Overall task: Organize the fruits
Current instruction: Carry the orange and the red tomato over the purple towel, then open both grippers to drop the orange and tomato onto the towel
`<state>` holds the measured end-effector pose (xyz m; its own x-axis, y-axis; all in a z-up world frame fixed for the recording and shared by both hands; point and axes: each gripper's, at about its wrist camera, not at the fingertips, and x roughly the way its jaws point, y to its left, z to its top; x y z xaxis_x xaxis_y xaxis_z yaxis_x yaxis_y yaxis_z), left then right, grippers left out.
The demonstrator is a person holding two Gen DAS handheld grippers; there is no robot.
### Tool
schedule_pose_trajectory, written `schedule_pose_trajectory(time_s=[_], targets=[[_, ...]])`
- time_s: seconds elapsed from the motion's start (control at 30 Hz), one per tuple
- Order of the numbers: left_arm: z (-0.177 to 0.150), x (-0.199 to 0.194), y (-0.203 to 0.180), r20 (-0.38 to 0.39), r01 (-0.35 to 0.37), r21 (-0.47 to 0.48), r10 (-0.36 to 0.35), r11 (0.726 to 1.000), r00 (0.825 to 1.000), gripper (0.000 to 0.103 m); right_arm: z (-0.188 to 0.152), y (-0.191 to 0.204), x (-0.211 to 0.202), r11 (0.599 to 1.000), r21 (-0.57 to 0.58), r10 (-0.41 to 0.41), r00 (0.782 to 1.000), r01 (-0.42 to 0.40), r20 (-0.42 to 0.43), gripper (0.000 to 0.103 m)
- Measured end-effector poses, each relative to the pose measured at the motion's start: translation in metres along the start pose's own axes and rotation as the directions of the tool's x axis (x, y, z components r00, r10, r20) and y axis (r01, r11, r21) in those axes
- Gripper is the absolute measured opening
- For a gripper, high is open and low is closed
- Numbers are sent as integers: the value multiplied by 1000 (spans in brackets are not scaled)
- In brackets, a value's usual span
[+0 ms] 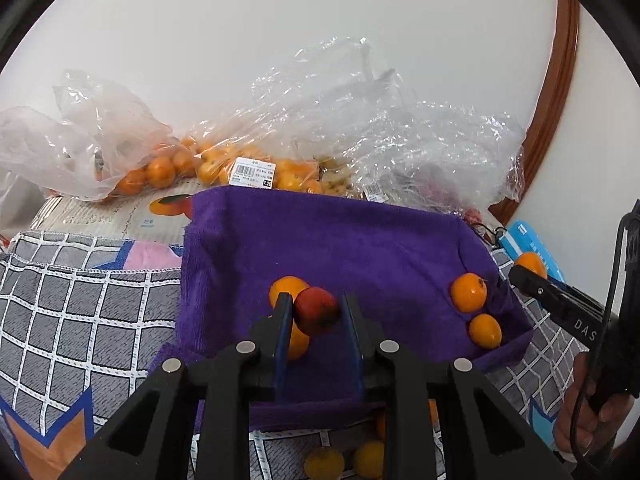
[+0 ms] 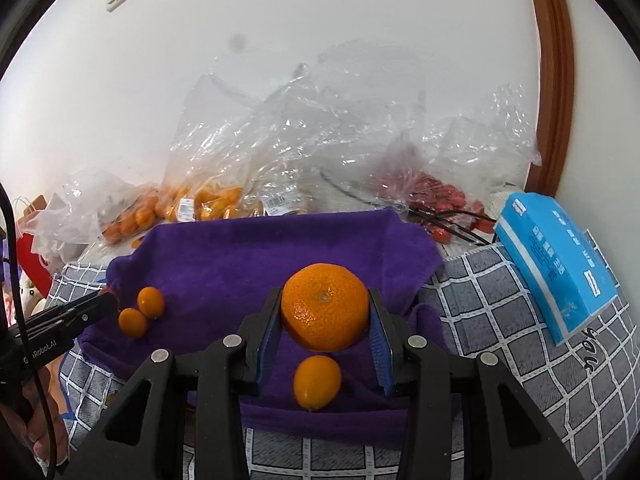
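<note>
L gripper, black w/ blue pads, pinches a small red round fruit between its pads, held over the purple terry towel. Just behind/under it on the towel: two small orange oval fruits, one at the L finger tip, another lower, partly hidden by the finger.

R gripper, same build, clamps a big orange mandarin w/ dimpled skin, pads pressed on both sides, stem end facing the cam. Right below it, nearer the cam, a small orange oval fruit lies on the towel between the fingers, not touched by them.

Further L in the R wrist view: two more small orange oval fruits touching each other, near the L gripper's tip.

Towel lies on a grey checked cloth w/ white grid. A light-blue flat packet rests tilted at the R side.

Behind the towel, vs. the white wall: crumpled clear plastic bags; ones at L hold orange fruits, w/ barcode labels; one at R holds small red fruits. Brown wooden frame at far R.
</note>
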<state>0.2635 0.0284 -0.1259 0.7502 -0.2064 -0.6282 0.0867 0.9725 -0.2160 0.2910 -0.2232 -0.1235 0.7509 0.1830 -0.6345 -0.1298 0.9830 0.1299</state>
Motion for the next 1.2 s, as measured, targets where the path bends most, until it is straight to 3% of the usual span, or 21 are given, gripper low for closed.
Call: schedule_pose_trajectory(time_s=[0.53, 0.9, 1.2], targets=[[-4, 8, -3, -24, 3, 24, -2, 1000, 1000, 24, -13, 18, 17, 996, -59, 61, 997, -64, -55, 40], [-6, 16, 3, -56, 1, 2, -1, 1000, 998, 24, -26, 29, 34, 991, -110, 63, 991, -76, -119, 40], [-7, 17, 3, -48, 0, 11, 1, 1000, 999, 24, -27, 32, 35, 988, -127, 68, 990, -83, -121, 41]])
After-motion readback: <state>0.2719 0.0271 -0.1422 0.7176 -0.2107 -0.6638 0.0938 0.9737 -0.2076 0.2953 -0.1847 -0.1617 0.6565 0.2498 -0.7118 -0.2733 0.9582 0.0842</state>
